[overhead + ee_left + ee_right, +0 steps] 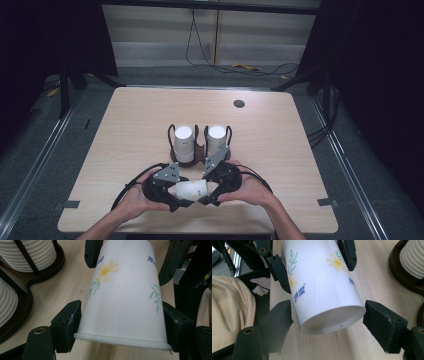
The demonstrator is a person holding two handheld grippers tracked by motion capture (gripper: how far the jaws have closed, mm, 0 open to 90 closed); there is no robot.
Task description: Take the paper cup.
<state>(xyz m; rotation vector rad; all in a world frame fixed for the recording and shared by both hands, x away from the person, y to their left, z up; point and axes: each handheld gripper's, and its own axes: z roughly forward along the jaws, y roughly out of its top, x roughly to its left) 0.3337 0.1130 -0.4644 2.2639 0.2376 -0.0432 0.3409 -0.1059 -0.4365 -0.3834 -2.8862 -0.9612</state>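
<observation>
Two claws meet over one paper cup (191,189) near the middle of the table's (125,130) near edge, the cup lying on its side between them. The left claw (120,321) is clamped on the cup just above its rolled rim, both pads pressed against the wall; this grip appears to bear the cup, which looks lifted slightly off the wood. The right claw (328,317) brackets the cup's base end with its jaws apart: one pad sits at the wall, the other stands clear of it, so no grip is made on that side yet. The arrangement suggests a handover or a two-ended hold, the base being offered to the right claw while the left steadies the mouth. Behind the cup, toward the table's centre, a dark wooden holder (186,161) carries two upright stacks of white cups (183,136), likely the source or destination.
</observation>
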